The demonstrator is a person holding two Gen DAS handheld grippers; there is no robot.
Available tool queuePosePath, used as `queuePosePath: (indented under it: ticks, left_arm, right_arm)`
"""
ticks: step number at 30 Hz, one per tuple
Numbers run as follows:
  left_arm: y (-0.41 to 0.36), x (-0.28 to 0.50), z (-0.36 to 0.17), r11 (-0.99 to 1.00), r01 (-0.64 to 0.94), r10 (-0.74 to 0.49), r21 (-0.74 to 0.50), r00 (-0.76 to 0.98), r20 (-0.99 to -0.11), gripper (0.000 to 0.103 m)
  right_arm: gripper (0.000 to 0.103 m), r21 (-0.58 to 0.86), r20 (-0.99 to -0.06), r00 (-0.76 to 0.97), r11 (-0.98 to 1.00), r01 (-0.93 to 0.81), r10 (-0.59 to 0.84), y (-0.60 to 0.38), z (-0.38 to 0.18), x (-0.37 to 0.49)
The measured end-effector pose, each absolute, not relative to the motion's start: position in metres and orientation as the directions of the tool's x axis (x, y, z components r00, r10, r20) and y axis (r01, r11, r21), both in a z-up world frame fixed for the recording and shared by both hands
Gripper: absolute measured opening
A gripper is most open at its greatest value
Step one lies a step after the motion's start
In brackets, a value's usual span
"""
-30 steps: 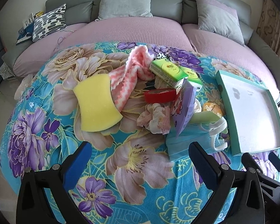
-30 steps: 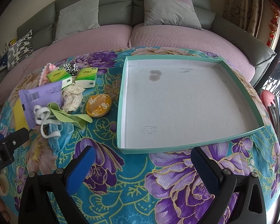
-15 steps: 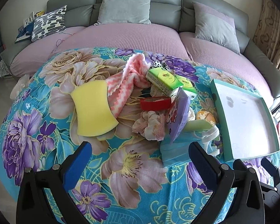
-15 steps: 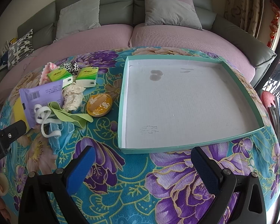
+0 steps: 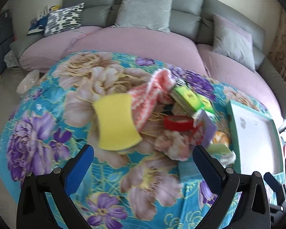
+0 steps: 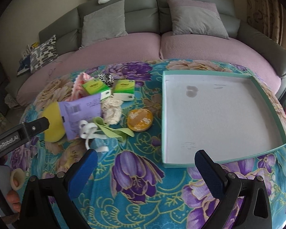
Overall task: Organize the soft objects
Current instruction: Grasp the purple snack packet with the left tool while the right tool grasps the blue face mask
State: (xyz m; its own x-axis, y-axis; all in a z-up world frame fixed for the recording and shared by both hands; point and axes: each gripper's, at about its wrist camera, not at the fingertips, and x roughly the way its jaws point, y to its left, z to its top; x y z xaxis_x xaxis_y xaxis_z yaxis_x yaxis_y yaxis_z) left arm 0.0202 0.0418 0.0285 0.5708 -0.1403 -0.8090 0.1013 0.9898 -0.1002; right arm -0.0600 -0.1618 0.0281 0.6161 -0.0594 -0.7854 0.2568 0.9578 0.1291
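A pile of soft things lies on the floral cloth: a yellow sponge [image 5: 115,122], a pink zigzag cloth [image 5: 152,93], green tissue packs [image 5: 189,98], a red band [image 5: 178,123], a purple pouch [image 5: 206,127] and a pale frilly cloth [image 5: 171,145]. My left gripper [image 5: 143,160] hangs open just short of the pile, holding nothing. My right gripper [image 6: 145,164] is open over bare cloth, near the front left corner of the teal-rimmed white tray [image 6: 215,114]. In the right wrist view the sponge [image 6: 53,126], pouch [image 6: 80,114], white strap [image 6: 91,133] and orange round item [image 6: 140,119] lie left of the tray.
A grey sofa with pink seat covers [image 5: 143,43] and cushions curves behind the table. The tray [image 5: 255,135] sits at the right edge in the left wrist view. The left gripper's arm [image 6: 19,135] and a person's fingers [image 6: 11,196] show at left in the right wrist view.
The left gripper has pulled back and tilted up, so the pile sits lower and farther right in its view, now blurred. The right gripper has barely moved. Both stay open.
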Motion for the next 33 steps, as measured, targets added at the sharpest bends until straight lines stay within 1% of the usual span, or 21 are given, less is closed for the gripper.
queuePosePath:
  ticks: [4, 9, 11, 14, 19, 21, 22, 24, 25, 26, 27, 28, 29, 30, 31, 32, 33]
  left_arm:
    - [0.05, 0.027, 0.041, 0.996, 0.059, -0.093, -0.072, 0.573, -0.814, 0.103]
    - [0.053, 0.04, 0.056, 0.987, 0.027, -0.145, -0.155, 0.543, -0.827, 0.103]
    - [0.048, 0.045, 0.059, 0.986, 0.015, -0.146, -0.164, 0.538, -0.83, 0.103]
    - [0.037, 0.051, 0.058, 0.977, 0.031, -0.195, -0.21, 0.519, -0.832, 0.103]
    - [0.014, 0.049, 0.053, 0.954, 0.119, -0.296, -0.275, 0.504, -0.811, 0.103]
    - [0.007, 0.05, 0.046, 0.945, 0.14, -0.325, -0.295, 0.486, -0.811, 0.101]
    - [0.003, 0.05, 0.042, 0.942, 0.149, -0.335, -0.3, 0.474, -0.814, 0.098]
    - [-0.004, 0.052, 0.034, 0.943, 0.16, -0.332, -0.291, 0.451, -0.828, 0.088]
    - [-0.006, 0.052, 0.032, 0.944, 0.165, -0.33, -0.286, 0.445, -0.832, 0.079]
    - [-0.009, 0.053, 0.029, 0.943, 0.172, -0.332, -0.284, 0.439, -0.835, 0.073]
    - [-0.011, 0.053, 0.027, 0.941, 0.178, -0.337, -0.287, 0.43, -0.838, 0.07]
    - [-0.011, 0.053, 0.025, 0.939, 0.181, -0.341, -0.291, 0.422, -0.84, 0.062]
    - [-0.011, 0.053, 0.023, 0.939, 0.182, -0.343, -0.292, 0.415, -0.843, 0.053]
    - [-0.012, 0.053, 0.02, 0.938, 0.186, -0.343, -0.291, 0.408, -0.846, 0.048]
    - [-0.012, 0.052, 0.019, 0.938, 0.19, -0.343, -0.29, 0.404, -0.848, 0.04]
    - [-0.012, 0.052, 0.018, 0.937, 0.193, -0.346, -0.291, 0.4, -0.849, 0.034]
    - [-0.013, 0.051, 0.017, 0.935, 0.197, -0.352, -0.296, 0.396, -0.848, 0.031]
  right_arm:
    - [0.099, 0.135, -0.783, 0.622, 0.971, 0.199, -0.019, -0.145, 0.029, -0.044]
    - [0.091, 0.167, -0.799, 0.601, 0.971, 0.173, 0.03, -0.138, 0.019, -0.03]
    - [0.089, 0.186, -0.809, 0.585, 0.967, 0.175, 0.05, -0.14, 0.013, -0.024]
    - [0.085, 0.213, -0.824, 0.562, 0.96, 0.18, 0.077, -0.142, 0.004, -0.016]
    - [0.079, 0.257, -0.826, 0.55, 0.951, 0.17, 0.125, -0.142, -0.007, -0.01]
    - [0.072, 0.282, -0.827, 0.54, 0.946, 0.16, 0.156, -0.141, -0.012, -0.008]
    - [0.071, 0.289, -0.829, 0.534, 0.944, 0.157, 0.165, -0.141, -0.015, -0.007]
    - [0.064, 0.298, -0.832, 0.526, 0.942, 0.158, 0.175, -0.139, -0.019, -0.006]
    - [0.062, 0.308, -0.832, 0.523, 0.938, 0.157, 0.186, -0.139, -0.021, -0.005]
    - [0.057, 0.318, -0.831, 0.522, 0.935, 0.158, 0.195, -0.14, -0.022, -0.005]
    - [0.052, 0.325, -0.828, 0.524, 0.932, 0.16, 0.199, -0.14, -0.024, -0.005]
    - [0.05, 0.328, -0.827, 0.525, 0.931, 0.162, 0.2, -0.14, -0.024, -0.005]
    - [0.046, 0.332, -0.825, 0.528, 0.929, 0.165, 0.201, -0.141, -0.024, -0.006]
    - [0.043, 0.337, -0.823, 0.531, 0.927, 0.168, 0.203, -0.141, -0.023, -0.006]
    - [0.041, 0.342, -0.821, 0.533, 0.924, 0.17, 0.205, -0.142, -0.023, -0.006]
    - [0.037, 0.347, -0.819, 0.535, 0.922, 0.174, 0.207, -0.143, -0.023, -0.007]
    - [0.034, 0.352, -0.818, 0.536, 0.919, 0.176, 0.21, -0.144, -0.023, -0.007]
